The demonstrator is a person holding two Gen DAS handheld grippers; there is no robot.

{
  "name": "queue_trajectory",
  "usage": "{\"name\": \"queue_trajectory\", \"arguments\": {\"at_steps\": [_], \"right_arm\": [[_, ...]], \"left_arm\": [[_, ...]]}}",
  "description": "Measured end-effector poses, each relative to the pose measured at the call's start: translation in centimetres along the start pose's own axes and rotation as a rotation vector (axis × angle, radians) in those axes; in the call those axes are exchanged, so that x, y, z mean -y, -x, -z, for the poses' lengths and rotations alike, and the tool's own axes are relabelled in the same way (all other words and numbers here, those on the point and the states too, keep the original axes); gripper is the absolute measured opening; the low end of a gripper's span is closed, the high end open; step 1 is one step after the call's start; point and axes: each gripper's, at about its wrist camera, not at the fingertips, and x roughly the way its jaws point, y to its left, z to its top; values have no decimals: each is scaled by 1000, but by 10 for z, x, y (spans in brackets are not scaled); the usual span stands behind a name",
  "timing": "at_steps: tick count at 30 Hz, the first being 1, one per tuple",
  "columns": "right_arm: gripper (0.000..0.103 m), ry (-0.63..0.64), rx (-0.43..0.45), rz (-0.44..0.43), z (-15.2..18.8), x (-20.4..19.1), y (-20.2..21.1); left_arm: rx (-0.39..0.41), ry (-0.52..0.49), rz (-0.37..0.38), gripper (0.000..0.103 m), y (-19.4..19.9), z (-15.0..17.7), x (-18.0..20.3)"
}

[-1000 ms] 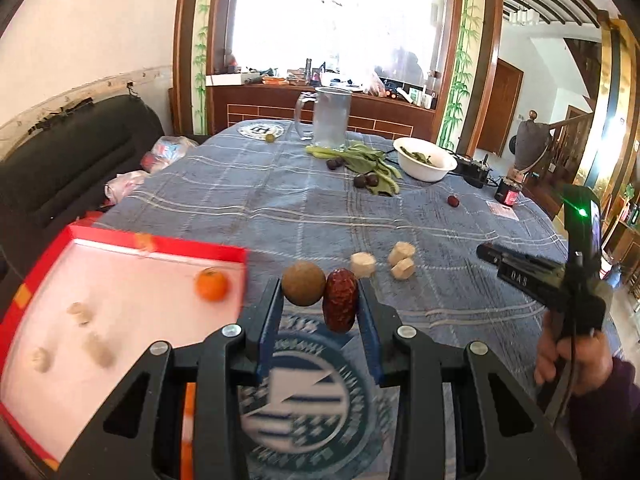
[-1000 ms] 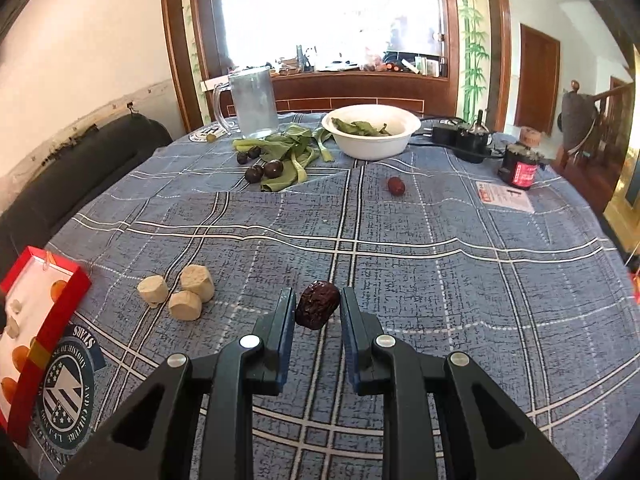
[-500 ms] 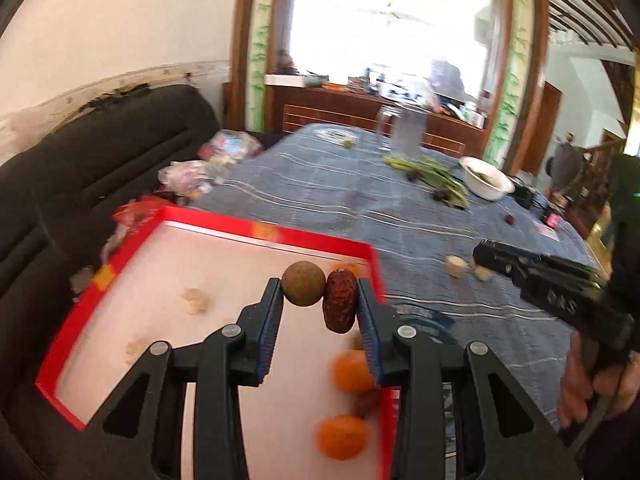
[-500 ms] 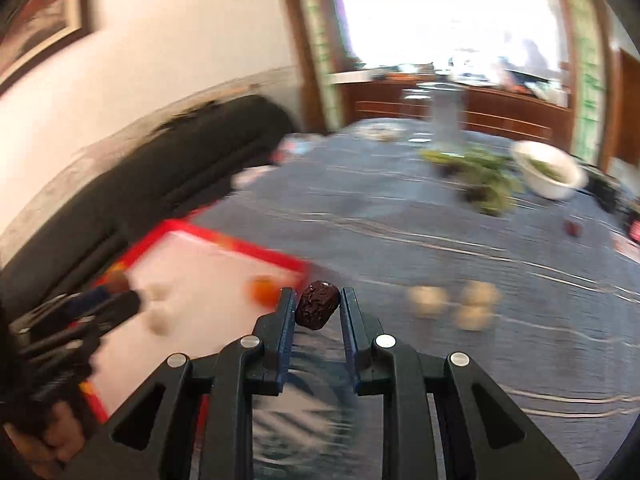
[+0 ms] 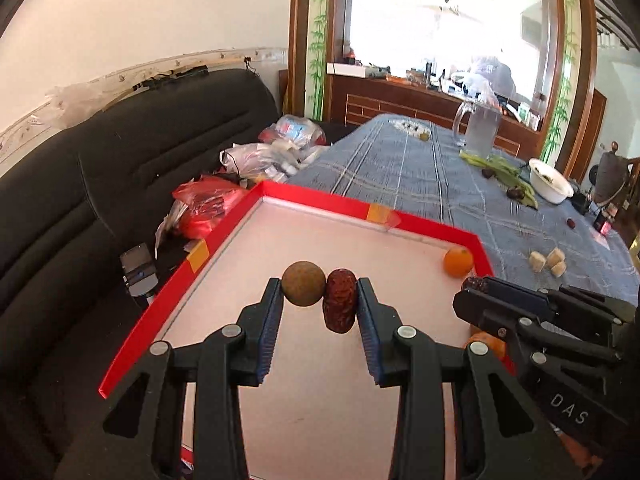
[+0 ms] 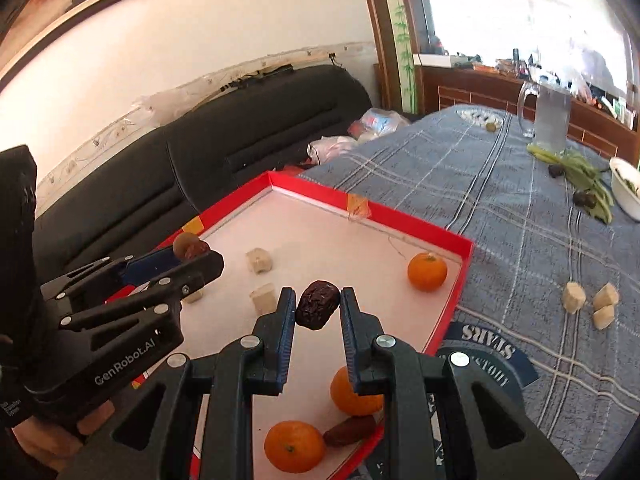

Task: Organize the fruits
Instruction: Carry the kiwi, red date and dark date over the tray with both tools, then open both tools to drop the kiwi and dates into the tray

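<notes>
My left tongs (image 5: 320, 300) pinch a hard brown ball (image 5: 303, 283) beside a soft date (image 5: 340, 306), my right tongs (image 6: 318, 308) squeeze a wrinkled date (image 6: 317, 305) at its middle.

Your left wrist camera looks steeply down along its fingers, close over the red tray (image 5: 224, 240), facing the sofa and window. Your right wrist camera looks down from the tray's near side. Both views share tray and tablecloth (image 6: 500, 184).

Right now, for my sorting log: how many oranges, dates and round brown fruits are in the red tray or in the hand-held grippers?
Oranges: 3
Dates: 3
Round brown fruit: 1
Total: 7
</notes>
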Motion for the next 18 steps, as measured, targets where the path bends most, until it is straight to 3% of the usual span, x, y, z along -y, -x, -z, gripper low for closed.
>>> {"name": "queue_trajectory", "arguments": {"at_steps": [18], "right_arm": [[21,41,-76,12,15,-9,-19]], "left_arm": [[-83,-32,-43,39,-21,12,2]]}}
